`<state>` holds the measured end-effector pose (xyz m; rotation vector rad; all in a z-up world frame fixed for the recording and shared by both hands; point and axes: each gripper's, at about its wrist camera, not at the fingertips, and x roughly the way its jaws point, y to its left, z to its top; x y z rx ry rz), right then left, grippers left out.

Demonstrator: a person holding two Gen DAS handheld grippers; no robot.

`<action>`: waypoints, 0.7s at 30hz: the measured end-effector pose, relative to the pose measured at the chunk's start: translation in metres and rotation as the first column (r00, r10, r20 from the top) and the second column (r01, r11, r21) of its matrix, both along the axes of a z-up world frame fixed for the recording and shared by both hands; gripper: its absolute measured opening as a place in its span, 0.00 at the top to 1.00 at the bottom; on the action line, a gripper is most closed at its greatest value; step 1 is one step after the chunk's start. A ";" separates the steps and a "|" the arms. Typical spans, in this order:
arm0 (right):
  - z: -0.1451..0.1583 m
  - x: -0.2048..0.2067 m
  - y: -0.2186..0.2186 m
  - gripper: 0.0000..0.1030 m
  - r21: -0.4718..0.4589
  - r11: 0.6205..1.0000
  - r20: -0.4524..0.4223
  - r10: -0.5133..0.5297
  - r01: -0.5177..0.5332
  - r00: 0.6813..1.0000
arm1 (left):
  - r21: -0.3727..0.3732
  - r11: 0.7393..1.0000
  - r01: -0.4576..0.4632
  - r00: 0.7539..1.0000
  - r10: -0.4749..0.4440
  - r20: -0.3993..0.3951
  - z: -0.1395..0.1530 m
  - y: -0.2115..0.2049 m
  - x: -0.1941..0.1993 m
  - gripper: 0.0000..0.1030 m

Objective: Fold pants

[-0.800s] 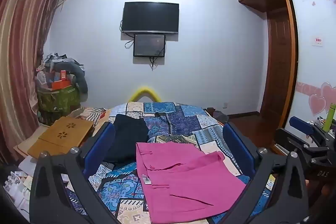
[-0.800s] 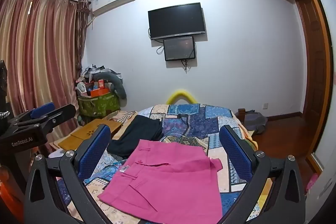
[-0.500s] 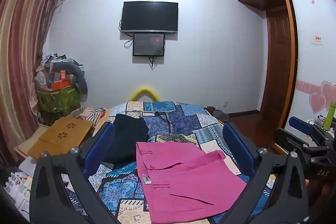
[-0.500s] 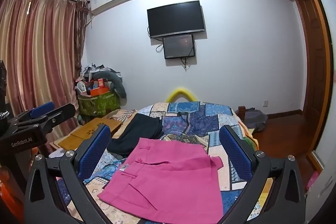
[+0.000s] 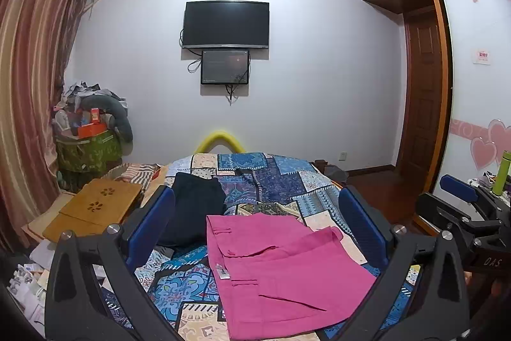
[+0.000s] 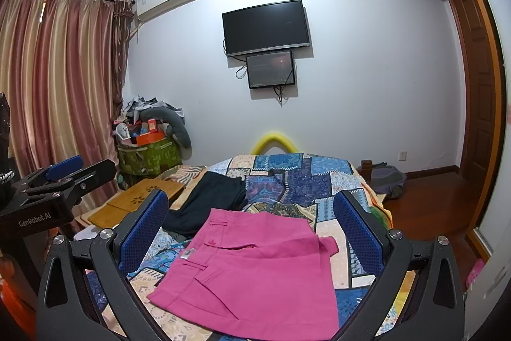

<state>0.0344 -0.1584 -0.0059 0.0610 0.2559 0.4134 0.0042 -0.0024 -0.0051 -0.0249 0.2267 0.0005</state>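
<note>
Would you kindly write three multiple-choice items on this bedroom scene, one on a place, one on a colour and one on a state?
1. Where does the dark garment lie relative to the pink pants?
A. Farther up the bed, on the curtain side
B. On top of them
C. On the floor by the door

2. What colour is the curved tube at the far end of the bed?
A. Red
B. Yellow
C. White

3. How does the left gripper stand?
A. Shut on the pants
B. Shut on nothing
C. Open, holding nothing

Answers: 1 A, the dark garment lies beyond the pants' waistband toward the curtain. 2 B, the tube is plainly yellow against the white wall. 3 C, its blue pads stand wide apart above the pants, gripping no cloth; the right gripper stands the same.
</note>
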 end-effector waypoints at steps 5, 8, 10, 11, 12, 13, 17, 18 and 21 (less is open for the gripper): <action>0.000 0.000 -0.001 0.00 0.000 1.000 0.000 -0.001 0.001 1.000 | 0.000 1.000 -0.002 1.000 0.002 -0.003 0.000 0.000 0.000 0.00; 0.000 0.000 -0.002 0.00 0.001 1.000 -0.002 0.001 -0.001 1.000 | -0.001 1.000 -0.002 1.000 0.002 -0.007 -0.001 0.000 0.001 0.00; 0.000 0.001 -0.003 0.00 0.002 1.000 -0.003 0.000 0.000 1.000 | -0.002 1.000 -0.002 1.000 0.002 -0.009 0.000 0.000 0.001 0.00; 0.000 0.001 -0.004 0.00 0.002 1.000 -0.003 0.000 0.000 1.000 | -0.002 1.000 -0.001 1.000 0.001 -0.010 0.001 0.001 0.000 0.00; 0.001 0.001 -0.003 0.00 0.001 1.000 -0.004 0.000 0.000 1.000 | -0.003 1.000 -0.001 1.000 0.000 -0.010 0.001 0.001 0.000 0.00; 0.001 0.001 -0.003 0.00 0.001 1.000 -0.004 0.000 0.000 1.000 | -0.003 1.000 0.000 1.000 0.000 -0.010 0.001 0.001 0.000 0.00; 0.002 0.001 -0.004 0.00 0.001 1.000 -0.004 0.000 0.000 1.000 | -0.002 1.000 -0.001 1.000 0.001 -0.012 0.001 0.000 0.001 0.00; 0.001 0.001 -0.004 0.00 0.001 1.000 -0.004 0.000 0.000 1.000 | -0.003 1.000 0.000 1.000 0.000 -0.012 0.002 0.000 0.001 0.00; 0.001 0.001 -0.004 0.00 0.002 1.000 -0.005 0.000 0.000 1.000 | -0.003 1.000 0.003 1.000 -0.003 -0.013 0.001 0.000 0.002 0.00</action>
